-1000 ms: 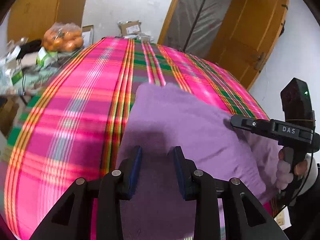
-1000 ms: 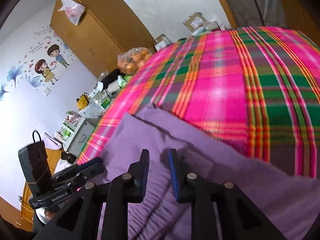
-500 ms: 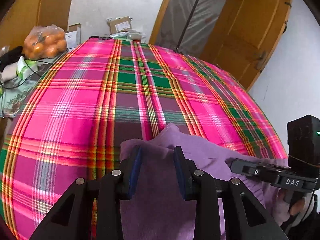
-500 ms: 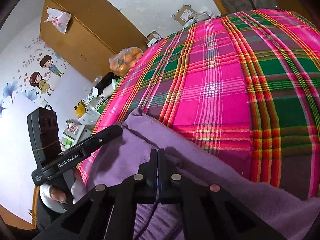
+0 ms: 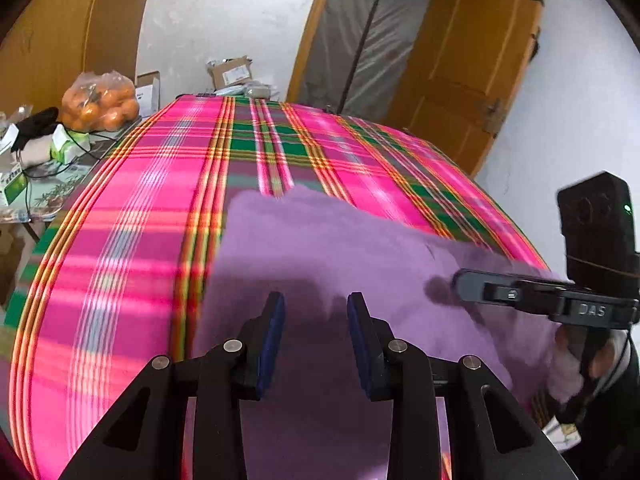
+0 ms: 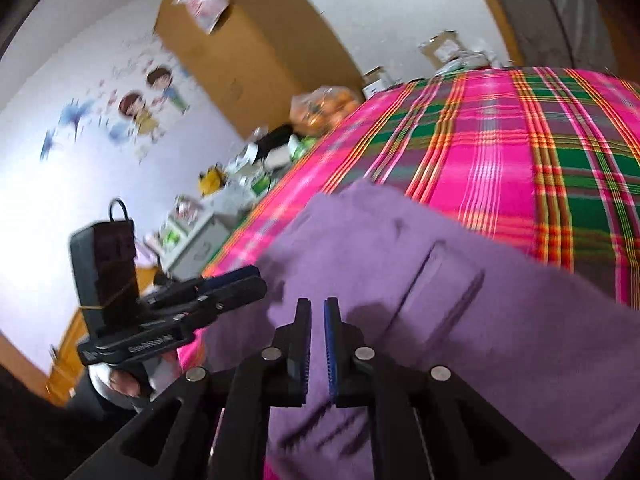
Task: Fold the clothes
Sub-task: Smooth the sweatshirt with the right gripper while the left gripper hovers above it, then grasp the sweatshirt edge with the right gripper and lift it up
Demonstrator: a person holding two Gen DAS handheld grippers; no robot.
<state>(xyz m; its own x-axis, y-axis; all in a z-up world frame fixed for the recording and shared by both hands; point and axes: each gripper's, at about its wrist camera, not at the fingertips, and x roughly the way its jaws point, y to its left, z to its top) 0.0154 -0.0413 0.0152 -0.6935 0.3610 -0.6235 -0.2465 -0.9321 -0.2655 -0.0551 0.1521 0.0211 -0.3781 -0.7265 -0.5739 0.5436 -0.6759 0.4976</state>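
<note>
A purple garment (image 5: 332, 264) lies spread on the pink and green plaid bed cover (image 5: 132, 248); a sewn pocket (image 6: 440, 284) shows on it in the right wrist view. My left gripper (image 5: 316, 308) hovers over the garment's near part, open, with nothing between its blue pads. My right gripper (image 6: 318, 312) is over the same garment with a narrow gap between its pads and no cloth in it. Each gripper shows in the other's view: the right gripper (image 5: 464, 284) at the garment's right edge, the left gripper (image 6: 256, 284) at its left edge.
A bag of oranges (image 5: 100, 100), boxes and cables crowd a side table (image 5: 48, 184) left of the bed. Cardboard boxes (image 5: 230, 72) sit past the bed's far end. A wooden door (image 5: 472, 68) stands at the back right, a wardrobe (image 6: 248, 52) at the left.
The right gripper, shut on the purple cloth half a second ago, has parted its pads and let go. Both grippers moved forward over the garment, which now lies flatter and reaches farther up the bed.
</note>
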